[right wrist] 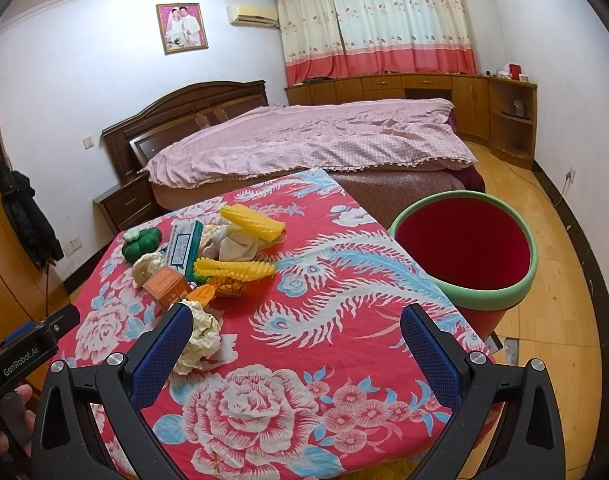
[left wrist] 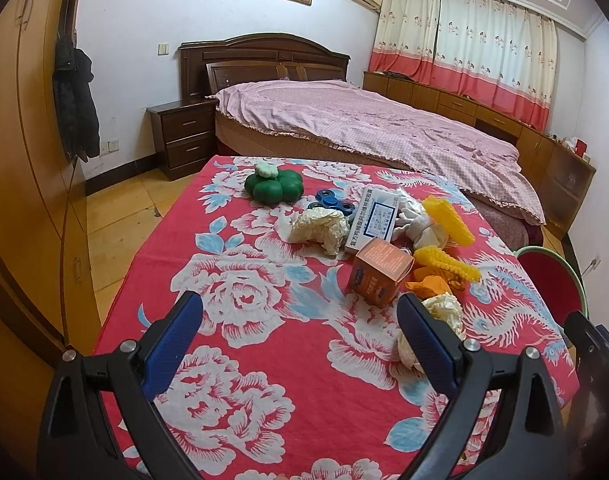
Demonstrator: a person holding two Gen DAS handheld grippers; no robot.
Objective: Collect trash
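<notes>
A table under a red floral cloth (left wrist: 264, 320) (right wrist: 344, 280) carries a heap of litter. Crumpled cream paper (left wrist: 318, 230) lies mid-table; a second wad (left wrist: 444, 312) (right wrist: 202, 334) sits by my left gripper's right finger and my right gripper's left finger. An orange carton (left wrist: 380, 276) (right wrist: 168, 286), a white and blue box (left wrist: 374, 220) (right wrist: 182, 246), yellow foam netting (left wrist: 448, 220) (right wrist: 252, 220) and white cloth (left wrist: 418, 230) are heaped together. A red bin with a green rim (right wrist: 464, 248) (left wrist: 552, 276) stands off the table's right edge. Left gripper (left wrist: 300, 320) and right gripper (right wrist: 296, 332) are open and empty above the cloth.
A green pumpkin-shaped toy (left wrist: 272, 188) (right wrist: 140, 242) and a blue fidget spinner (left wrist: 332, 200) lie at the far side. Beyond the table are a bed with a pink cover (left wrist: 364, 124), a dark nightstand (left wrist: 184, 136), a wardrobe (left wrist: 24, 160) at left and low cabinets (right wrist: 444, 92).
</notes>
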